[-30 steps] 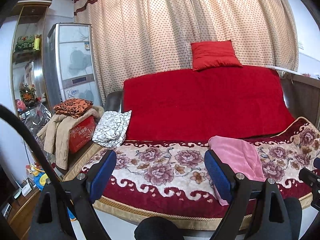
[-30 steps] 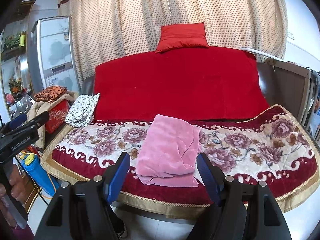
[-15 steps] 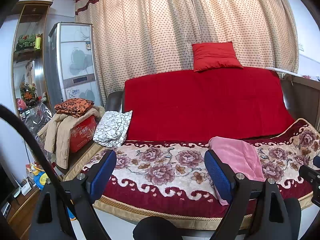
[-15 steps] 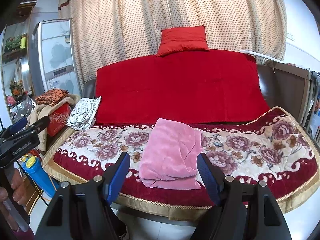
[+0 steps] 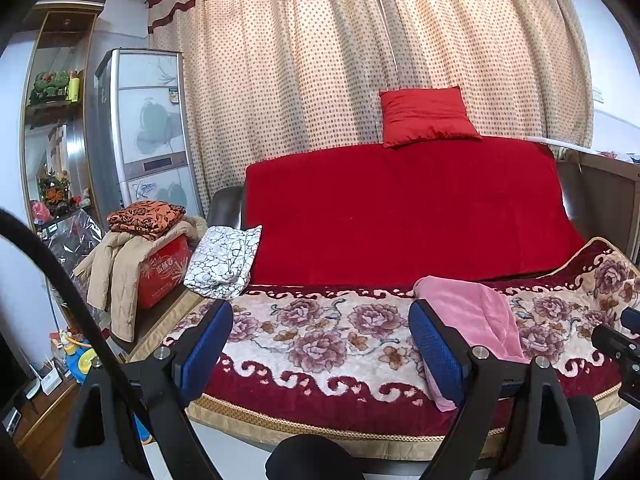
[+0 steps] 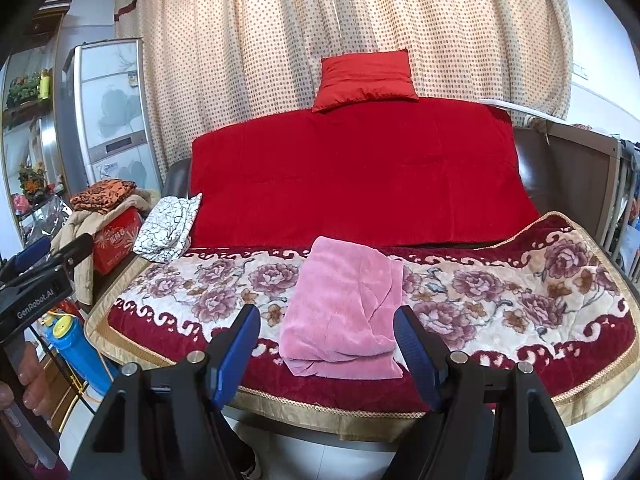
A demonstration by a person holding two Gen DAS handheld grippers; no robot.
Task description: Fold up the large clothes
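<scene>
Room: dotted curtains [image 6: 360, 20] hang behind one sofa [image 6: 352, 176] draped in red.
Seat: one floral blanket [image 6: 500, 292] covers it.
Cushions: one red cushion [image 6: 366, 78] on the sofa's backrest top; one white patterned pillow [image 6: 168, 228] at the sofa's left end.
Garments: one folded pink garment [image 6: 344, 312] on the blanket, near the sofa's front edge.
Left gripper [image 5: 320, 350]: jaws wide apart, holding nothing; garment lies beyond its right finger, not touching.
Right gripper [image 6: 326, 354]: jaws wide apart, empty, short of the sofa; garment appears centred between its fingers, untouched.
Side pile: one red box [image 5: 162, 272] left of the sofa, clothes heaped on it.
</scene>
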